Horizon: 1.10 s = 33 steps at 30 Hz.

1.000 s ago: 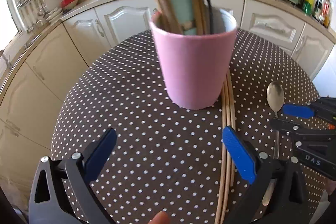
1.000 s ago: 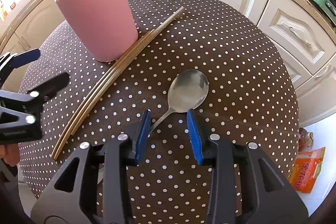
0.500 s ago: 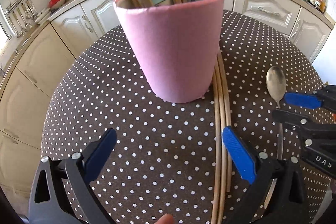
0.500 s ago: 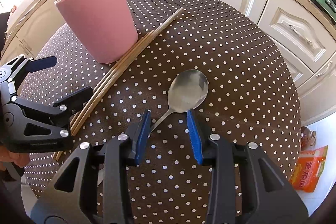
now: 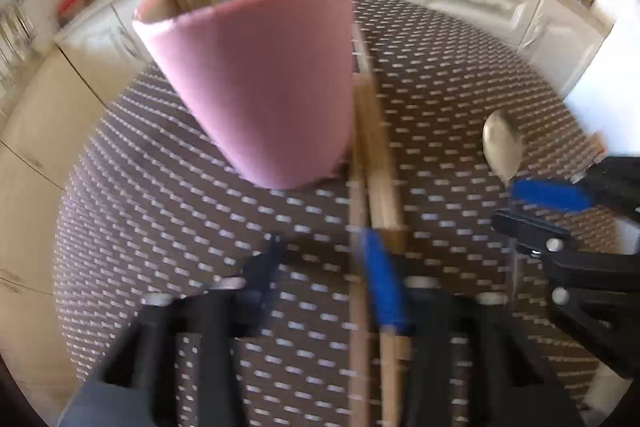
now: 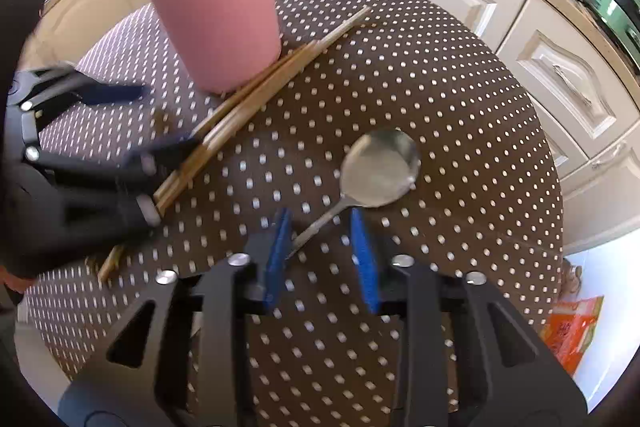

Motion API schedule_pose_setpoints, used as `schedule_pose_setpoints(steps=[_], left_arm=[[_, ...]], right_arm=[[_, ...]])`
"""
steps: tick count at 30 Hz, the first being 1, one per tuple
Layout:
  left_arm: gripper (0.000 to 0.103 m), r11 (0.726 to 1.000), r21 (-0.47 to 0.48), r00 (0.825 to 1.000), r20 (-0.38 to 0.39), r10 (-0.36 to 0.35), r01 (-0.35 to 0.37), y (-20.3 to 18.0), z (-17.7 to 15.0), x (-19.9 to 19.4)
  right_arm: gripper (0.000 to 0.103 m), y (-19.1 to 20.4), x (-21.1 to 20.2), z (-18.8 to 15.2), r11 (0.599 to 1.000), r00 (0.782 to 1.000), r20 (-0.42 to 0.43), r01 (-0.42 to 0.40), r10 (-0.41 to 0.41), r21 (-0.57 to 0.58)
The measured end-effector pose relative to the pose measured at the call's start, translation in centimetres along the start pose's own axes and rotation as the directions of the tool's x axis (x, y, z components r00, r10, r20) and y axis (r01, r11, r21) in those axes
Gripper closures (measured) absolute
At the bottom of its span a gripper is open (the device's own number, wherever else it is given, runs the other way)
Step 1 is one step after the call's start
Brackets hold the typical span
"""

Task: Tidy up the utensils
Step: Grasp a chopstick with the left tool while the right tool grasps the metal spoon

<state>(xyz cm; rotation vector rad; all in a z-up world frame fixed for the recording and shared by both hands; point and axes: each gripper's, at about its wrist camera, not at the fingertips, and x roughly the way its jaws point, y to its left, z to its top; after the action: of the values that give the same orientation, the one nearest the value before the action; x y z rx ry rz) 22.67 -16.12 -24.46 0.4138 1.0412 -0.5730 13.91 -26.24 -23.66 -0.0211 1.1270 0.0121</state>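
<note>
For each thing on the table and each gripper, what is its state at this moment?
Pink cup: upright on the dotted tablecloth, holding several utensils.
Bundle of wooden chopsticks: lying flat, against the cup's base.
Metal spoon: lying flat, bowl facing up, handle between the right gripper's fingers.
Left gripper: open, one finger over the chopsticks; view blurred.
Right gripper: open, astride the spoon handle, not clamped.

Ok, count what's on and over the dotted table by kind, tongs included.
Pink cup: 1
Metal spoon: 1
Bundle of wooden chopsticks: 1 (single sticks too close together to count)
Tongs: 2, left tongs and right tongs
Total: 5
</note>
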Motion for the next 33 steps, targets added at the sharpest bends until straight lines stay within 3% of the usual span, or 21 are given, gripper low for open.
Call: schedule_pose_setpoints(steps=[2,5,7,8,9,12,13,14,15,21,24,29,33], left_arm=[[0.096,1.0,0.017,1.0,0.004,-0.01,0.01,-0.5,-0.1,-0.1],[0.096,1.0,0.016,1.0,-0.006,-0.017,0.017,-0.8,0.2,-0.1],[0.087,1.0,0.009,1.0,-0.013,-0.003,0.003,-0.6,0.7,0.2],[0.071,1.0,0.007,1.0,-0.015,0.018,-0.018,-0.5,1.1,0.2],[0.063,1.0,-0.001,0.999,-0.017,0.029,-0.029,-0.2,1.5,0.3],[0.061,1.0,-0.003,1.0,-0.024,0.019,-0.019,-0.2,2.3,0.8],[0.07,1.0,-0.001,1.0,-0.023,0.007,-0.007,-0.3,2.5,0.9],[0.089,1.0,0.0,1.0,-0.024,-0.019,0.019,-0.3,2.8,1.1],[0.098,1.0,0.002,0.999,-0.026,-0.026,0.026,-0.4,2.9,1.1],[0.099,0.993,-0.055,0.995,0.009,-0.102,0.102,-0.5,1.3,0.0],[0.099,0.989,-0.094,0.993,0.051,-0.106,0.111,0.2,0.0,-1.2],[0.099,0.987,-0.104,0.984,0.139,-0.111,0.126,0.3,-2.3,-3.9],[0.099,0.988,-0.083,0.967,0.231,-0.109,0.131,0.1,-3.7,-6.4]], right_arm=[[0.088,-1.2,-0.2,-0.3,0.999,0.999,-0.025,-0.042,0.042,0.013],[0.09,-2.9,-0.3,-0.1,0.993,0.995,-0.039,-0.085,0.088,0.078],[0.089,-3.5,-0.1,0.2,0.988,0.994,-0.048,-0.094,0.1,0.126],[0.089,-3.5,0.0,0.4,0.987,0.994,-0.048,-0.089,0.096,0.134],[0.089,-3.4,0.2,0.6,0.987,0.995,-0.048,-0.079,0.086,0.138],[0.089,-2.6,0.5,1.2,0.993,0.998,-0.055,-0.029,0.036,0.117],[0.091,-2.2,0.6,1.6,0.995,0.998,-0.056,-0.015,0.02,0.1],[0.092,-1.9,0.7,1.8,0.996,0.998,-0.054,-0.011,0.016,0.084],[0.094,-1.8,0.7,1.6,0.997,0.998,-0.051,-0.015,0.019,0.078],[0.099,-3.1,-0.6,-0.3,0.981,0.99,0.009,-0.142,0.142,0.134],[0.099,-3.8,-1.3,-1.4,0.968,0.982,0.047,-0.191,0.185,0.165],[0.099,-5.4,-3.2,-2.7,0.938,0.957,0.148,-0.275,0.248,0.212],[0.099,-6.4,-5.3,-3.2,0.917,0.931,0.239,-0.329,0.276,0.225]])
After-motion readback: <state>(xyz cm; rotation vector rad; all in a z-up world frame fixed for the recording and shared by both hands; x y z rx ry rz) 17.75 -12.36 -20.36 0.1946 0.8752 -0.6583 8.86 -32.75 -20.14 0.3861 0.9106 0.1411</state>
